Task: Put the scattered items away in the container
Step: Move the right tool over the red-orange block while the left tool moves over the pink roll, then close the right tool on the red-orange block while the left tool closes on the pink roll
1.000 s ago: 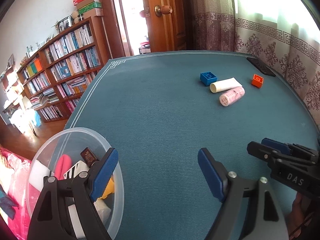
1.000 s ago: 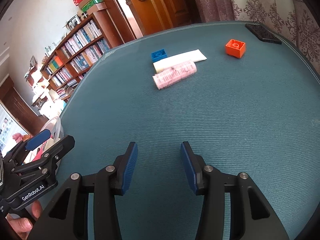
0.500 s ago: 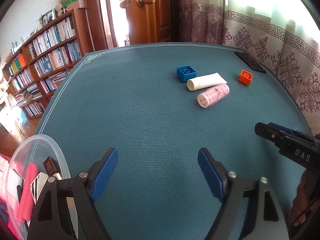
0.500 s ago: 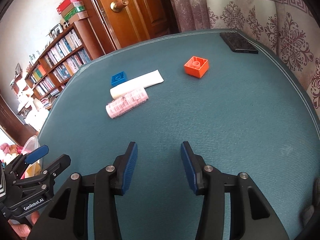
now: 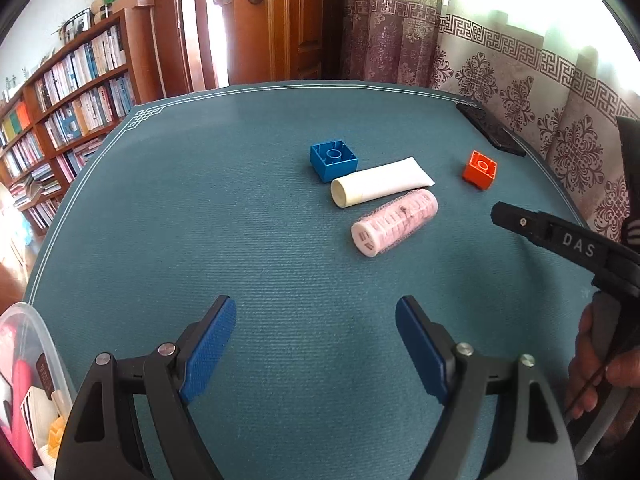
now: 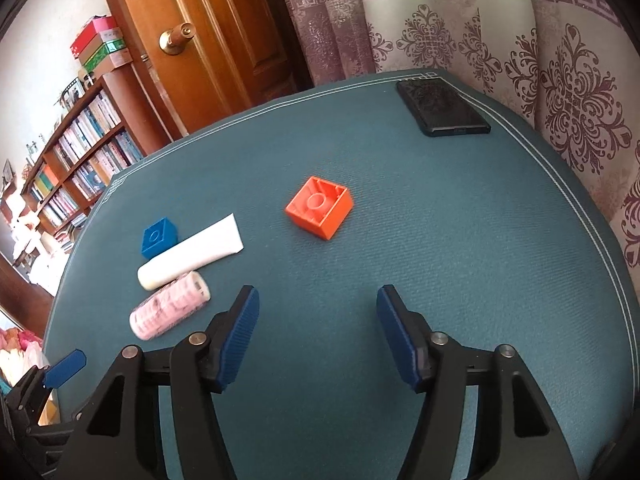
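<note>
On the teal table lie a blue brick (image 5: 334,159) (image 6: 158,237), a white tube (image 5: 380,187) (image 6: 191,257), a pink roll (image 5: 394,223) (image 6: 170,305) and an orange brick (image 5: 480,169) (image 6: 319,207). My left gripper (image 5: 316,354) is open and empty, well short of the pink roll. My right gripper (image 6: 318,334) is open too, with the orange brick a little ahead between its fingers' line. The clear plastic container (image 5: 36,360) holding several items sits at the left wrist view's lower left edge.
A black phone (image 6: 442,108) (image 5: 490,133) lies at the table's far right corner by the curtain. A bookshelf (image 5: 68,96) and a wooden door (image 5: 276,20) stand beyond the table. A hand (image 5: 600,372) holds the right gripper's handle.
Both grippers have swung right and forward toward the scattered items. The container has slid to the left view's edge. The right gripper's jaws stand wider apart than before.
</note>
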The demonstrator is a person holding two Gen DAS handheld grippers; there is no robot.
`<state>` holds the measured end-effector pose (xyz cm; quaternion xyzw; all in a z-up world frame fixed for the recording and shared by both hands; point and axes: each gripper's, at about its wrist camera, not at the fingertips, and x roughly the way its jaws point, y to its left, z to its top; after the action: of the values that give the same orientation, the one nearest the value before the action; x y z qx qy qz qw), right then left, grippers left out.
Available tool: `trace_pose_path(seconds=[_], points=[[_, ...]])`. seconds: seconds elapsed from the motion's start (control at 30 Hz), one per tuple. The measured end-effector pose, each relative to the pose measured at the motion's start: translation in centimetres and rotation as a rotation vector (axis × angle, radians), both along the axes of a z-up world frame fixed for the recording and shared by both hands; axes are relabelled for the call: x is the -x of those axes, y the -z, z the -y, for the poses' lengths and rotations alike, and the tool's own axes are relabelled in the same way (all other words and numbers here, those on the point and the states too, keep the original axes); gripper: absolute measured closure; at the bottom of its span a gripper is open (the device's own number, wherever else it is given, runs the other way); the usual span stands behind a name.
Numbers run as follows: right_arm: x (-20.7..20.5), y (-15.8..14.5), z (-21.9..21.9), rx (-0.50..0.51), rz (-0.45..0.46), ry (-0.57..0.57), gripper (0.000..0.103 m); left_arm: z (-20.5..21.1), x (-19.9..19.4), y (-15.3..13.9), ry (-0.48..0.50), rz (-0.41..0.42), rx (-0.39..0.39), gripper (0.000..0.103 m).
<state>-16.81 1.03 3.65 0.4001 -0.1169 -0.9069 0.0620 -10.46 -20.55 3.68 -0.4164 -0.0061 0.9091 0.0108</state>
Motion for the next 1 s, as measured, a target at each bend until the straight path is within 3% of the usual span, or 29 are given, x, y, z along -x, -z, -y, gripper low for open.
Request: trace_pose_path(seconds=[0.37, 0.8, 0.9, 1.0], points=[[4.8, 0.1, 0.7, -0.081, -0.042, 0.013, 0.038, -1.7, 3.6, 0.3, 0.024, 0.014, 0.013, 0.018], [6.4, 0.2, 1.1, -0.117, -0.056, 0.022, 0.038, -3.2, 6.0, 1.0, 0.065, 0.032, 0.012, 0.018], [6.4, 0.3, 1.0, -0.125, -0.055, 0.030, 0.043, -3.3, 6.4, 1.2, 0.072, 0.037, -0.002, 0.018], [6.5, 0.3, 0.9, -0.140, -0.054, 0.036, 0.055, -3.4, 6.6, 1.4, 0.075, 0.036, -0.006, 0.018]])
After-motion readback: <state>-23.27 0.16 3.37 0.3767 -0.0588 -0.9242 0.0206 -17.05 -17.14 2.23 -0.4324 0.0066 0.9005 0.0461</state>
